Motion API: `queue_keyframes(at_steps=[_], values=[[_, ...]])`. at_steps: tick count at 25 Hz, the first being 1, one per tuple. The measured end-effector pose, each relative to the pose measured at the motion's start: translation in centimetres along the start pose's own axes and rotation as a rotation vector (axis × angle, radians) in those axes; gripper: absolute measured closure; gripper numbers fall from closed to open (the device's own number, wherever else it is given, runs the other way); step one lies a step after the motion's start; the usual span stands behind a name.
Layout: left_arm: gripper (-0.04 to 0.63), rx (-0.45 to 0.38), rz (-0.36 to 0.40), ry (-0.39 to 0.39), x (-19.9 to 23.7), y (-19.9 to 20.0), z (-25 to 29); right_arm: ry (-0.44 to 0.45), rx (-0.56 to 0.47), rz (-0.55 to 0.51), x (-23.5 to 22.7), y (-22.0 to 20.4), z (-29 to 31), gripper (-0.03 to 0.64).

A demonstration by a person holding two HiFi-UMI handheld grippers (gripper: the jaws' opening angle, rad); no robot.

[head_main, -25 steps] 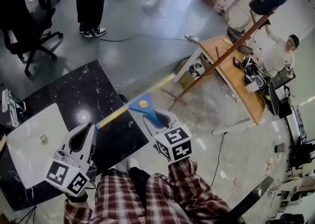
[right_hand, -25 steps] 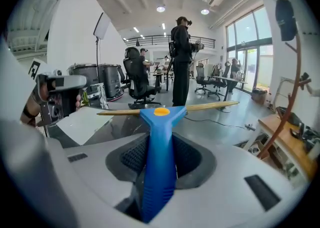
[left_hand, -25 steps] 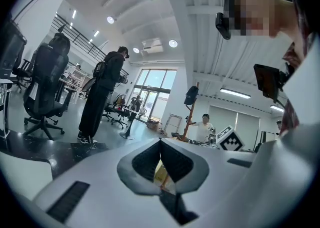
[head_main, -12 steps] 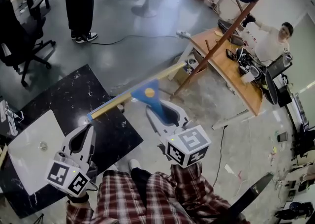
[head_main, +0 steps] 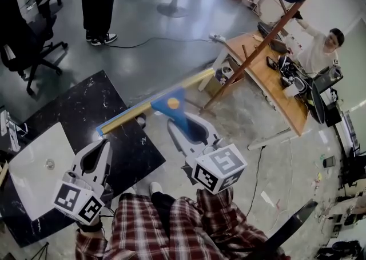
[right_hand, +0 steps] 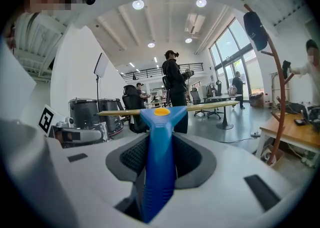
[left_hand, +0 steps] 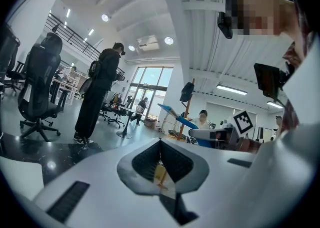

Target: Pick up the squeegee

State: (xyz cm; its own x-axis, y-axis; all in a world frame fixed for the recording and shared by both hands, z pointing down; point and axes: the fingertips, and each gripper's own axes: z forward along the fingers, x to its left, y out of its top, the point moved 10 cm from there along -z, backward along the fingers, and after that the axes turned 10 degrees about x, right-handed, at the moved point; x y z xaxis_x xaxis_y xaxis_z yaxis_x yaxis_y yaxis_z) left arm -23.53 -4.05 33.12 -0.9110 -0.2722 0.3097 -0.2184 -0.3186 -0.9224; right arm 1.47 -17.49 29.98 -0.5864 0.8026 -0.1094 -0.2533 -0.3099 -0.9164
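Observation:
The squeegee (head_main: pixel 171 107) has a blue handle with a yellow dot and a long yellowish blade. My right gripper (head_main: pixel 186 128) is shut on the handle and holds it in the air, with the blade crosswise over the black table's corner. In the right gripper view the blue handle (right_hand: pixel 159 157) fills the gap between the jaws, and the blade runs level beyond them. My left gripper (head_main: pixel 102 146) hovers over the table edge to the left of the squeegee, jaws together and holding nothing. The left gripper view shows the closed tips (left_hand: pixel 160 144) and the squeegee (left_hand: pixel 186 121) off to the right.
A black marble table (head_main: pixel 86 104) with a white board (head_main: pixel 34 167) lies below left. A wooden desk (head_main: pixel 269 82) and a coat stand (head_main: pixel 257 47) with a cap are to the right, with a person (head_main: pixel 323 47) beside them. Someone stands at the back (head_main: pixel 97 2), near an office chair (head_main: pixel 23 42).
My right gripper has risen with the squeegee, and the blade now sits higher and further right. The left gripper has hardly shifted.

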Motion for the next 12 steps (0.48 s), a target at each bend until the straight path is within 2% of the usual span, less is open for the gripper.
queue_keyframes(at_steps=[12], values=[[0.584,0.004,0.004,-0.008,-0.65,-0.05,0.48,0.017,-0.010,0.008,-0.28,0.08,0.12,0.480]])
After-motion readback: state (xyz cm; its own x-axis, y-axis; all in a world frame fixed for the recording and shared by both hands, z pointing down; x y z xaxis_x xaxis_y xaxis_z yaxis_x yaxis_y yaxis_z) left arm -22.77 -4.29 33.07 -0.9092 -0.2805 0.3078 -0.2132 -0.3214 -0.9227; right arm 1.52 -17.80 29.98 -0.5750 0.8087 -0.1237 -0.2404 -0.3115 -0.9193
